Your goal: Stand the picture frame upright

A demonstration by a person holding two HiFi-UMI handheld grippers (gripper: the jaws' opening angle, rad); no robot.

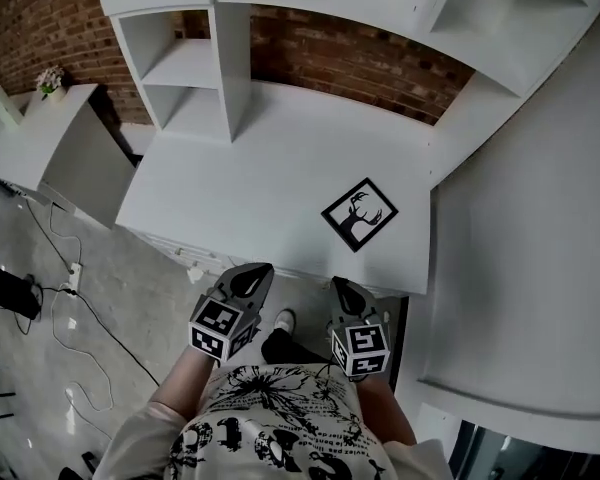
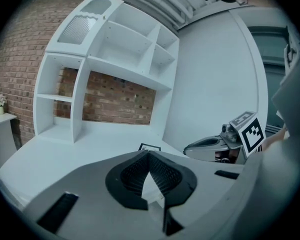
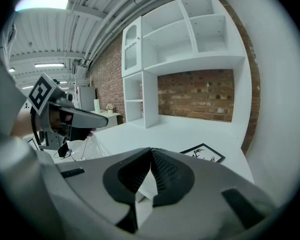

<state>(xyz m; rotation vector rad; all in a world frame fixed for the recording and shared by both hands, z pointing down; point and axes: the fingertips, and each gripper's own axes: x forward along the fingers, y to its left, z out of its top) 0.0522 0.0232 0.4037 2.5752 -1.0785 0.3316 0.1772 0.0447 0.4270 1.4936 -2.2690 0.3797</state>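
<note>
**Both tools shut and empty; picture frame (image 1: 360, 214) lying flat on the counter (image 1: 240, 188)**

You hold the two tools low in front of your body, side by side, just short of the counter's near edge. Your left tool (image 1: 252, 276) has its jaws pressed together with nothing between them. Your right tool (image 1: 342, 290) is the same: jaws closed, nothing gripped.

The picture frame lies flat and face up on the white counter, toward its right end and close to the front edge. It is turned like a diamond, with one corner pointing toward you. It has a black border and a white field with a black antlered deer head. Neither tool touches it. It sits ahead of the right tool, nearer to that one than to the left.

A white shelf unit (image 1: 195, 68) stands at the back left of the counter, against a brick wall (image 1: 360, 63). To your left is a small white cabinet (image 1: 55, 138), and cables trail across the grey floor (image 1: 130, 308).
</note>
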